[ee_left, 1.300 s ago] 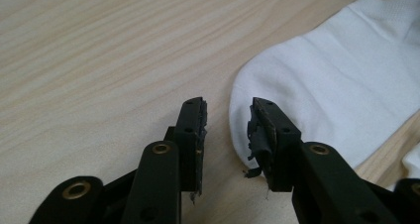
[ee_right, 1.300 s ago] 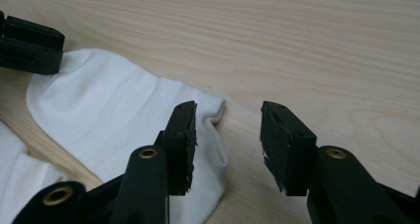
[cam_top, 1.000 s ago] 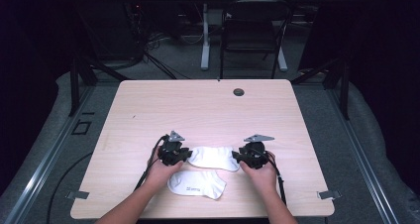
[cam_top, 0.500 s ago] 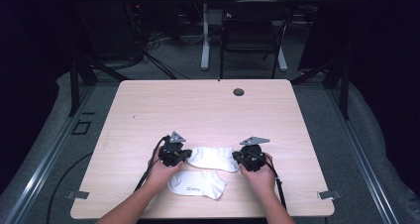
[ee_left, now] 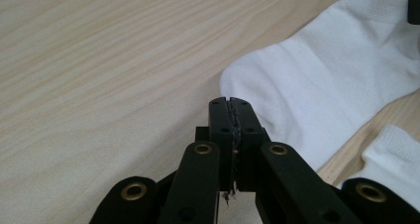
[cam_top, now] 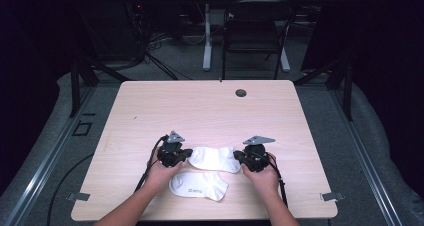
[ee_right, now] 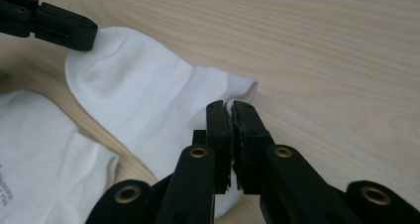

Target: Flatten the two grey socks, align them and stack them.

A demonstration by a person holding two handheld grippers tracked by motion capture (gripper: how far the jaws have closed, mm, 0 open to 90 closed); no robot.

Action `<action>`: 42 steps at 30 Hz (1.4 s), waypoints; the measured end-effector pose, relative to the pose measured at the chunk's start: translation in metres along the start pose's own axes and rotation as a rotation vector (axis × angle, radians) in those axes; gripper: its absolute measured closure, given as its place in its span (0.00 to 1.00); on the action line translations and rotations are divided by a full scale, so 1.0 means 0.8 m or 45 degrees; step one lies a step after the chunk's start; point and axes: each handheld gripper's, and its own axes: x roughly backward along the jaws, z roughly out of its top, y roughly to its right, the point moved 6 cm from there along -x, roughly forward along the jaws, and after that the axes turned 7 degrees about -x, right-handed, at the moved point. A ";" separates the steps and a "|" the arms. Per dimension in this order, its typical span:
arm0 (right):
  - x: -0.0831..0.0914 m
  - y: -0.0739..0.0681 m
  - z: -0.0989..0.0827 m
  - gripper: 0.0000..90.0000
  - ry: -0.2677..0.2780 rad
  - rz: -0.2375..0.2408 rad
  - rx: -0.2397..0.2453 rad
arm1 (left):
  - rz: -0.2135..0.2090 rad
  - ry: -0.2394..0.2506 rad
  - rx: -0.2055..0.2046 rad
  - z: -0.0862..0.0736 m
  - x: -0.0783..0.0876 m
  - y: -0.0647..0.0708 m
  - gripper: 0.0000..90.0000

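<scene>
Partly, closed fingers [ee_right: 230, 116] hide sock [ee_right: 143, 105] edge.

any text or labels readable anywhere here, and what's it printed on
No text can be read as it stands.
Nearer sock: a small grey print on its middle in the high view, too small and blurred to read.
The same sock in the right gripper view: dark print cut off at the picture's left edge, not legible.
Farther sock: plain white, no print to be seen.
Table: no label or sign.
</scene>
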 end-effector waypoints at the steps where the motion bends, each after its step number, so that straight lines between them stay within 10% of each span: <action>1: 0.002 -0.003 0.002 0.96 0.006 0.001 0.006 | -0.005 -0.002 0.005 0.000 0.001 0.000 1.00; 27: 0.034 -0.034 0.019 0.96 0.069 0.052 0.074 | -0.028 0.087 -0.028 0.014 0.049 0.009 1.00; 42: 0.051 -0.063 -0.003 0.96 0.064 0.118 0.114 | -0.066 0.116 -0.023 -0.016 0.087 0.024 1.00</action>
